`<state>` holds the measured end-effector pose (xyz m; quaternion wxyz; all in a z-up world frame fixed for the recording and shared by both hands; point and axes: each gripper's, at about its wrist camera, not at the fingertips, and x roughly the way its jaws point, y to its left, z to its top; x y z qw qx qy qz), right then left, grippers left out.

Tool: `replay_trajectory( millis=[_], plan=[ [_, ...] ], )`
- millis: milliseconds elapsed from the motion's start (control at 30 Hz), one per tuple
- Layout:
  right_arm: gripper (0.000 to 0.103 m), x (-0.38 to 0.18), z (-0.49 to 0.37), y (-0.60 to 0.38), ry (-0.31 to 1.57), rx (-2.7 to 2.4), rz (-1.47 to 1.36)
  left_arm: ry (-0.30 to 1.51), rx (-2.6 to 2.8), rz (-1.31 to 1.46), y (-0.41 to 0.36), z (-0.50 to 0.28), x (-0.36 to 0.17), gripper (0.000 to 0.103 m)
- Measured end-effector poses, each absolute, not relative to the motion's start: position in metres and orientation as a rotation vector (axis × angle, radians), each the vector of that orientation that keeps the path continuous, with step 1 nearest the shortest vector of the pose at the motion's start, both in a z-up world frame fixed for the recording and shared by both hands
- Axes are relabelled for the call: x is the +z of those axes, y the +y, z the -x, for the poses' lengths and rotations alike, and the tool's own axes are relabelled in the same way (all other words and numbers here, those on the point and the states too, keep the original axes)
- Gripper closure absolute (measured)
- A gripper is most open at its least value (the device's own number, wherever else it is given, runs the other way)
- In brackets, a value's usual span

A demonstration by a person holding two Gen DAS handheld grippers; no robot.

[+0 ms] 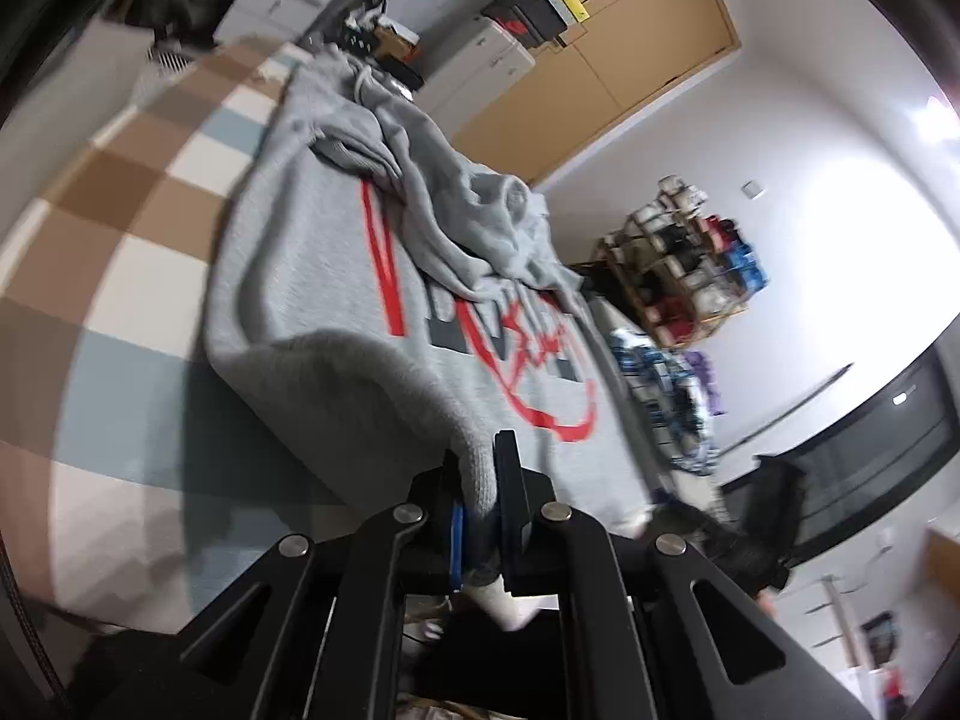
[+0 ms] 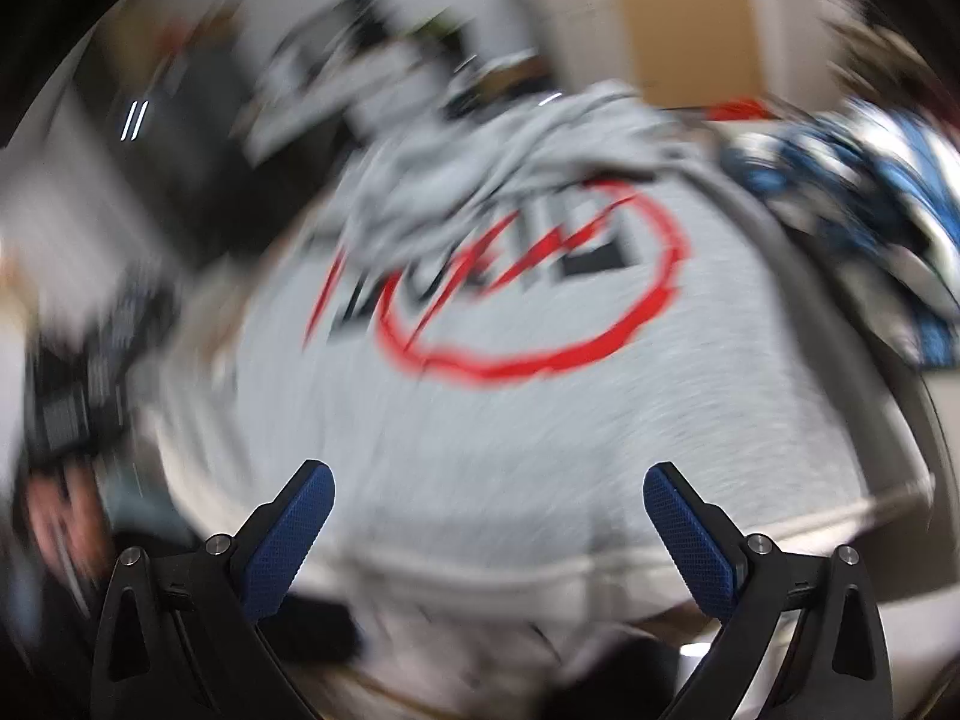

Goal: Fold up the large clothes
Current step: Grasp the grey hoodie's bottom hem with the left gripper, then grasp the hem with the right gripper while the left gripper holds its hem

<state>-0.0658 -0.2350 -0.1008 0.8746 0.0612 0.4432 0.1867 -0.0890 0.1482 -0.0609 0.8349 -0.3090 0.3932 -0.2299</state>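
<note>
A large grey hoodie point(image 1: 336, 276) with a red and dark print lies on a checked floor mat; its hood and sleeves are bunched at the far end. My left gripper point(image 1: 480, 468) is shut on the hoodie's ribbed hem corner and holds it lifted off the mat. In the blurred right wrist view the hoodie point(image 2: 510, 420) fills the middle, print facing up. My right gripper point(image 2: 489, 492) is open and empty, just above the hem edge, fingers apart over the cloth.
A checked brown, white and blue mat point(image 1: 120, 252) lies under the hoodie. A blue patterned garment point(image 1: 666, 384) lies beside it, also in the right wrist view point(image 2: 870, 210). A shelf of shoes point(image 1: 678, 264), white drawers point(image 1: 480, 60) and a wooden door point(image 1: 630, 48) stand behind.
</note>
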Motion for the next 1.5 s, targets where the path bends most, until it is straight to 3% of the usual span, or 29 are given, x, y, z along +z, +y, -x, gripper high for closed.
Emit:
replay_trajectory(
  millis=[267, 600, 1033, 1233, 1267, 1300, 1433, 1500],
  plan=[
    [0.0, -0.129, 0.087, -0.172, 1.053, 0.431, 0.307, 0.799, -0.542, 0.713, 0.153, 0.093, -0.058, 0.1],
    [0.0, -0.147, 0.053, -0.186, 1.081, 0.137, 0.298, 0.785, -0.538, 0.75, 0.158, 0.092, -0.06, 0.099],
    [0.005, -0.144, 0.038, -0.25, 1.055, -0.163, 0.515, 0.81, -0.533, 0.758, 0.159, 0.091, -0.063, 0.099],
    [0.029, -0.143, 0.033, -0.293, 1.168, -0.043, 0.311, 0.817, -0.539, 0.762, 0.158, 0.09, -0.063, 0.1],
    [0.044, -0.14, 0.036, -0.298, 1.189, -0.003, 0.251, 0.82, -0.534, 0.759, 0.159, 0.09, -0.064, 0.1],
    [0.051, -0.136, 0.039, -0.301, 1.194, 0.023, 0.225, 0.825, -0.527, 0.76, 0.159, 0.089, -0.065, 0.099],
    [0.051, -0.109, 0.052, -0.317, 1.128, -0.016, 0.219, 0.846, -0.521, 0.808, 0.163, 0.084, -0.07, 0.1],
    [0.041, -0.093, 0.058, -0.326, 1.076, -0.047, 0.251, 0.842, -0.531, 0.809, 0.162, 0.086, -0.07, 0.099]
  ],
)
